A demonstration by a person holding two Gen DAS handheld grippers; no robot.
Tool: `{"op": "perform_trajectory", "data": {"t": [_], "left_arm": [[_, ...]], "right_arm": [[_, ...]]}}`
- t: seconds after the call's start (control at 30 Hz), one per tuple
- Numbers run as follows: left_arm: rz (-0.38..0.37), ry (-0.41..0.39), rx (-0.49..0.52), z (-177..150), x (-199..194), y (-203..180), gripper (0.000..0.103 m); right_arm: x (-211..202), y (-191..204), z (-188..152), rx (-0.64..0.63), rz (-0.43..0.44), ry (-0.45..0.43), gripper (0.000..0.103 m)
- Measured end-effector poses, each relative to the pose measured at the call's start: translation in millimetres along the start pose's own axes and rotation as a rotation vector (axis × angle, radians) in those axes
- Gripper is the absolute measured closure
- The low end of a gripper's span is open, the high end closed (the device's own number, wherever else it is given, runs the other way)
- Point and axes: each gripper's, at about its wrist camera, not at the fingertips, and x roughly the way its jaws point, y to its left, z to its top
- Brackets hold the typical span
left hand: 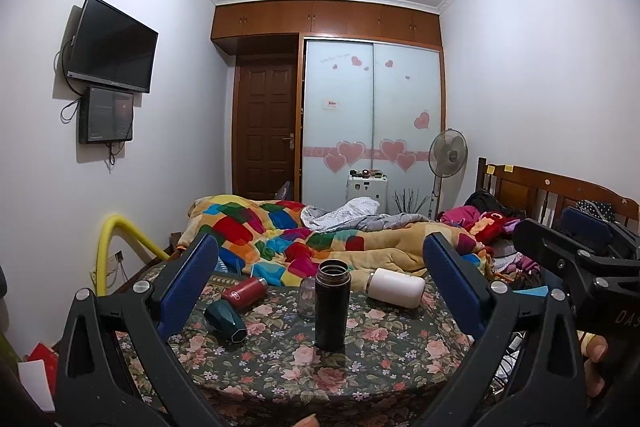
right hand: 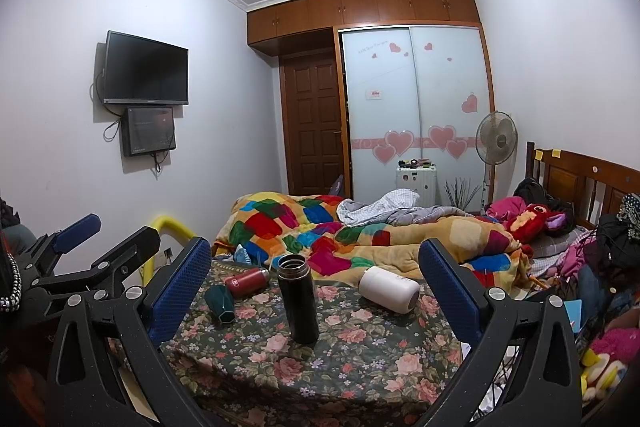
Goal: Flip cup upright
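Observation:
A black flask (left hand: 332, 305) stands upright with its mouth open in the middle of the floral table (left hand: 360, 367); it also shows in the right wrist view (right hand: 298, 299). A white cup (left hand: 397, 287) (right hand: 389, 289), a red flask (left hand: 244, 291) (right hand: 247, 281) and a dark green cup (left hand: 225, 319) (right hand: 219, 303) lie on their sides. A small clear jar (left hand: 307, 297) stands behind the black flask. My left gripper (left hand: 320, 281) is open and empty, in front of the black flask. My right gripper (right hand: 316, 281) is open and empty, also short of the cups.
Behind the table is a bed with a colourful quilt (left hand: 280, 235) and clothes. A yellow rail (left hand: 120, 239) is at the left. The right gripper's body (left hand: 580, 259) shows at the right in the left wrist view. The left gripper's body (right hand: 80, 259) shows at the left in the right wrist view.

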Motion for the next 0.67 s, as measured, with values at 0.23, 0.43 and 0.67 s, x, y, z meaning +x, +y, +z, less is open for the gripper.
{"op": "perform_trajectory", "data": {"t": [0.23,0.43,0.67], "left_arm": [[-0.004,0.002,0.0,0,0,-1,0.0],[-0.009,0.01,-0.006,-2,2,3,0.0],[-0.005,0.028,-0.025,-8,10,17,0.0]], "right_arm": [[0,-1,0,0.002,0.001,0.001,0.0],[-2,-5,-1,0.003,-0.006,0.005,0.0],[5,-2,-5,-0.001,-0.013,0.028,0.0]]}}
